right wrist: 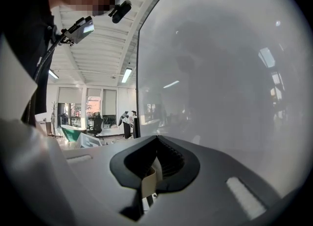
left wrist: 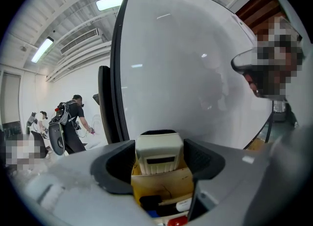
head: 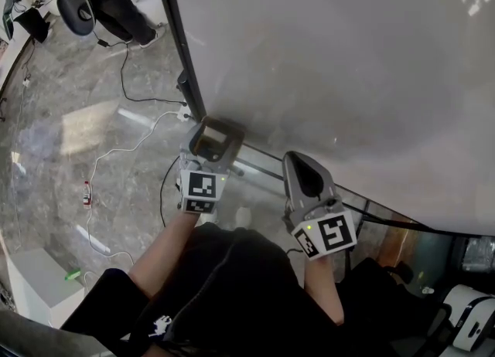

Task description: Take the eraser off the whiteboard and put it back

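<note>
The whiteboard (head: 332,54) fills the upper right of the head view, its black frame (head: 179,39) running down to the lower left corner. My left gripper (head: 210,141) is at that corner. In the left gripper view a cream-white eraser (left wrist: 159,151) stands upright in a cardboard box (left wrist: 161,183) with markers in it. The left jaws stand wide on either side of the eraser, and the pads do not press on it. My right gripper (head: 304,171) hangs level before the board's lower edge, jaws together and holding nothing.
Cables (head: 124,154) trail over the marble floor left of the board. A person (head: 116,4) stands with a chair at the far upper left. A white box (head: 39,286) sits at lower left, and white equipment (head: 472,317) at lower right.
</note>
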`<state>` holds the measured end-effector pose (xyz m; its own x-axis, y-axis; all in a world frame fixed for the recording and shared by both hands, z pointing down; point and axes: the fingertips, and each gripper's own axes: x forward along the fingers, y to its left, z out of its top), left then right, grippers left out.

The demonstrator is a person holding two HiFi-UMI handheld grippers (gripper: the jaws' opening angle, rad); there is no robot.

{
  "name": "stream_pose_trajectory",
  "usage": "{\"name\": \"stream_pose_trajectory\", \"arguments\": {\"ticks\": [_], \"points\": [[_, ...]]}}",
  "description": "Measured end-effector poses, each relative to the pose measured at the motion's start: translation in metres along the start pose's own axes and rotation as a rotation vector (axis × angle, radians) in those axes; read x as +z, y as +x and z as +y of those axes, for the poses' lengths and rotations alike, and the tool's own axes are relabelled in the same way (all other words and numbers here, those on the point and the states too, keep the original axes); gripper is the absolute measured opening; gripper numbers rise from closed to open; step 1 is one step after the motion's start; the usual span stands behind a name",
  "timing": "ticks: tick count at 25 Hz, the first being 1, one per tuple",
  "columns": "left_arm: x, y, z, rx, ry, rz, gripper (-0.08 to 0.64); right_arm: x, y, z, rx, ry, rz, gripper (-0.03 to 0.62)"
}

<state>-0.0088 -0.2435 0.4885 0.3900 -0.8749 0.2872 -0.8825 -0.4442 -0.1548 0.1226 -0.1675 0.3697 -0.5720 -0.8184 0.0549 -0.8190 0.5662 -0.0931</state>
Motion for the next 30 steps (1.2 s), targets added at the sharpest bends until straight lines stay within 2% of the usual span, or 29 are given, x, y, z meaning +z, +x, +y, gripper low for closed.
{"name": "stream_pose_trajectory", "arguments": {"ticks": [5,10,13,16,30], "points": [[-0.001,0.003,0.003,0.015,0.009,0.013,0.270,0.003,-0.002,-0.004,-0.005,0.000,-0.001,0.009],[0.004,0.001,0.005,0.016,-0.020,0.010,0.270,0.002,-0.002,-0.007,-0.007,0.006,-0.003,0.009],[0.003,0.001,0.006,0.013,-0.014,-0.011,0.275,0.001,0.000,-0.006,-0.005,0.007,-0.007,0.009],[0.013,-0.004,0.001,-0.002,-0.045,-0.025,0.275,0.001,-0.001,-0.004,-0.002,0.008,-0.012,0.009],[0.060,-0.040,0.001,-0.002,-0.064,-0.139,0.275,0.010,0.002,0.012,0.033,0.005,-0.047,0.009]]}}
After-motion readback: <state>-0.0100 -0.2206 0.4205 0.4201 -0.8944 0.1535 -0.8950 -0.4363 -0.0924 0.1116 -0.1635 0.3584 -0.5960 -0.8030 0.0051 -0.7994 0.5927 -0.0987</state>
